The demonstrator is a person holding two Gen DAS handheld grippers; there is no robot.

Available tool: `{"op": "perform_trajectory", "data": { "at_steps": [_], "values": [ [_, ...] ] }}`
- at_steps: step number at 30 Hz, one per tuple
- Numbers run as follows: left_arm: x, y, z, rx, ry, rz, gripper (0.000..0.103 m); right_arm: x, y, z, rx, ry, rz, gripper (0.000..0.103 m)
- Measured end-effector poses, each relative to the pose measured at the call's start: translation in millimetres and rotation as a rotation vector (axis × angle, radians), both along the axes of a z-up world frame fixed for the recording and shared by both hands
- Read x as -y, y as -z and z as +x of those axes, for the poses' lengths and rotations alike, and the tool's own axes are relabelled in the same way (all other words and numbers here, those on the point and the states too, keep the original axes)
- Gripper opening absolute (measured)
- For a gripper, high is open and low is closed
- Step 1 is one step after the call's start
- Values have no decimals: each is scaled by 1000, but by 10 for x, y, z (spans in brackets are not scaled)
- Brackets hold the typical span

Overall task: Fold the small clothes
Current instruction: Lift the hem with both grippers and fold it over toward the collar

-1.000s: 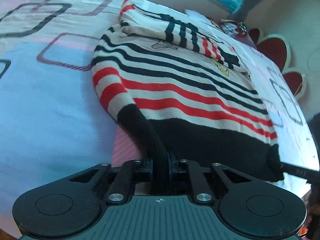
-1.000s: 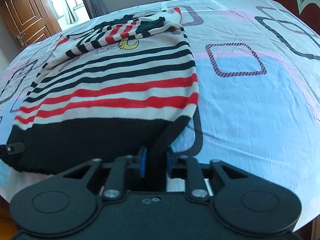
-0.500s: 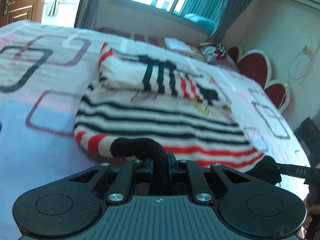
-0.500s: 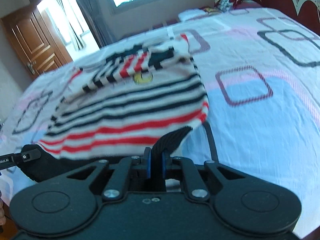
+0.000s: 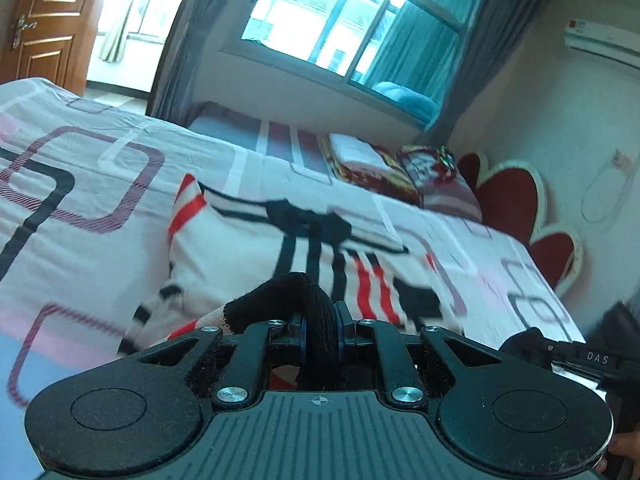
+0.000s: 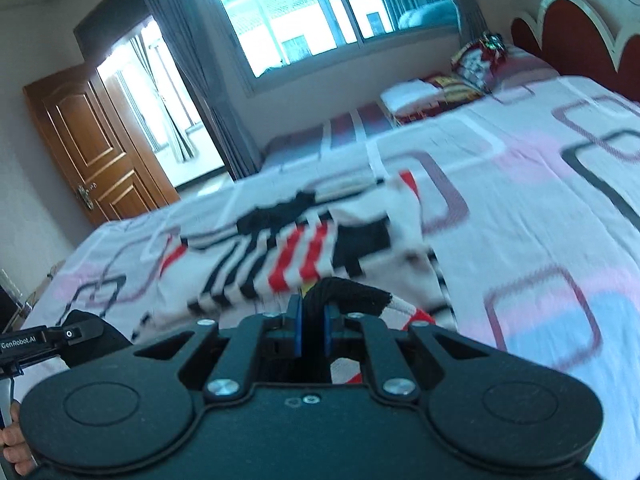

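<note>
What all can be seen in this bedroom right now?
Sweater: one, white with black and red stripes, black hem, on the bed, hem lifted.
Bed sheet: one, pink, white and blue with square outlines, covering the bed.
Headboard: one, red with white edging, far right of the bed.
Pillows: a red patterned pile, count unclear, by the headboard.
Window: one, grey curtains, back wall.
Door: one, brown wood, left.
Air conditioner: one, white, high on the wall.
Left tongs: black, clamping the hem.
Right tongs: black, clamping the hem.
</note>
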State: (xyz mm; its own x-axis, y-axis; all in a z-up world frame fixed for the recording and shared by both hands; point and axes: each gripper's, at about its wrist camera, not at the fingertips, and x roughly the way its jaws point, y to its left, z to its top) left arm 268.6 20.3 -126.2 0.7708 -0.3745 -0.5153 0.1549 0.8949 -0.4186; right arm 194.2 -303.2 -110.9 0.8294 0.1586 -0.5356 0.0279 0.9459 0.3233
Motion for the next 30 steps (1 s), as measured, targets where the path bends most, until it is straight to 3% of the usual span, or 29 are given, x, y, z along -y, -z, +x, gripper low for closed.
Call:
{"op": "perform_trajectory", "data": {
  "at_steps": [9, 18, 25, 30],
  "values": [
    [83, 58, 913, -10, -92, -17, 13, 257, -5, 954, 37, 36, 44, 10],
    [175, 257, 1715, -50, -155, 8, 13, 390, 168, 1828, 2, 36, 48, 10],
    [158, 547, 2254, -180, -213, 35, 14, 577, 438, 2441, -89, 79, 131, 10],
    [67, 716, 2494, -278, -253, -31, 14, 579, 654, 2722, -172, 72, 113, 14]
  ]
}}
